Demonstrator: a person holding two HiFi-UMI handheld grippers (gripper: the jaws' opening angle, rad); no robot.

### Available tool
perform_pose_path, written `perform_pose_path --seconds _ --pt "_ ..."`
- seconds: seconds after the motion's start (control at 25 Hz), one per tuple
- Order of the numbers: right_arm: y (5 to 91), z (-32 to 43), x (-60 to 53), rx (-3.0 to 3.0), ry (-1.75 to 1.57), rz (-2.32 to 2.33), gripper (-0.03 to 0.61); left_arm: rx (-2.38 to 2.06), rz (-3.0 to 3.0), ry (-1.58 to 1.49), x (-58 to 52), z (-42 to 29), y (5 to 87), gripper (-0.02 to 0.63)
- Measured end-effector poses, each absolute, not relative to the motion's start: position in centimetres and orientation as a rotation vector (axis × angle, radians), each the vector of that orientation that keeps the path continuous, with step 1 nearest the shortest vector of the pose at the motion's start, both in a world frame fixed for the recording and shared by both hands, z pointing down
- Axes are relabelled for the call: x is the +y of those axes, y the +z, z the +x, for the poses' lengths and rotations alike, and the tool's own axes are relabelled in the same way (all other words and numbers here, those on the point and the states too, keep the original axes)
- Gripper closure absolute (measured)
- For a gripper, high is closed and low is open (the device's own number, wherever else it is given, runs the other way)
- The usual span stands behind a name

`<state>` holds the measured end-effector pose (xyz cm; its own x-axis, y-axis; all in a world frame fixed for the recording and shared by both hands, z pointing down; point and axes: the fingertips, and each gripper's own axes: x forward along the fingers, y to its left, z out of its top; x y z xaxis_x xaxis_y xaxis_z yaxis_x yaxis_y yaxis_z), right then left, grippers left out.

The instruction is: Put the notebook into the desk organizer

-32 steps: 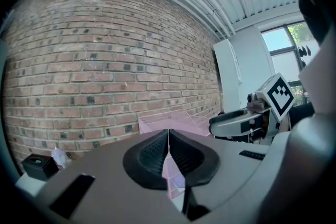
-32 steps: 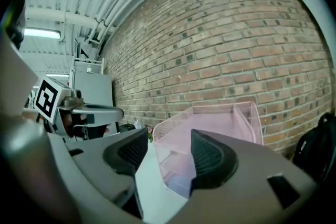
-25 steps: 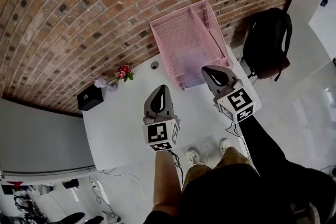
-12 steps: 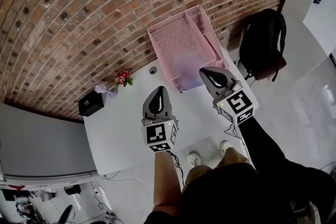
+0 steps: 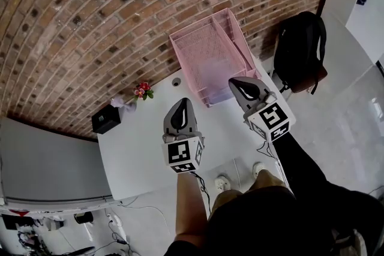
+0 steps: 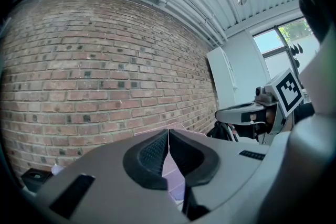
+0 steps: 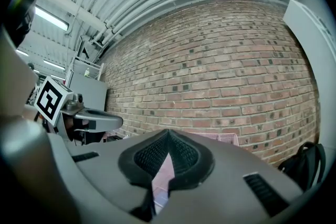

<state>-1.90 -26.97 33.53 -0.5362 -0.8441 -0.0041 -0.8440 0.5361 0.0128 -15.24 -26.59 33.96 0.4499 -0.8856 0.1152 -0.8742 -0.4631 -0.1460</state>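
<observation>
Far left of the desk organizer [image 5: 204,45], a black box [image 5: 107,119] sits at the worktop [image 5: 138,141] back edge by the brick wall [image 5: 90,21]. Closer to the organizer is a small red flower sprig [image 5: 142,90], then a round cable hole [image 5: 176,81] just beside its near-left corner.

L gripper [image 5: 183,101] hangs over bare worktop, in front of & left of the organizer. Its jaws are pressed together w/ nothing between them; only pink mesh shows past the tips in the left gripper view.

The organizer is pink mesh, set vs. the wall. No notebook anywhere on the worktop. A pale lavender patch [image 5: 215,78] lies in the organizer's near end. Probably the notebook, but can't confirm from this angle.

R gripper [image 5: 233,81] hovers just off the organizer's near-right corner, not touching it. Jaws also closed tight & empty per the right gripper view.

Black backpack [image 5: 300,48] sits on the floor well right of the organizer.

Progress, my read: if that patch is the notebook, the placing is done & nothing's left but pulling both grippers away. If not, the task hasn't begun, as neither gripper has anything.
</observation>
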Motion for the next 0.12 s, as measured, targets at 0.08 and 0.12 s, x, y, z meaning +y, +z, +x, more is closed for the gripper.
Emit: perform_pose_path --seconds 0.08,0.12 --pt "33.58 -1.85 -26.88 -2.749 -0.022 1.510 0.558 1.591 -2.616 -0.268 -26.52 -15.19 33.82 0.597" --pt "33.59 -1.82 -26.84 -2.749 -0.024 1.510 0.558 1.591 -2.614 -0.267 -26.50 -15.16 33.75 0.597"
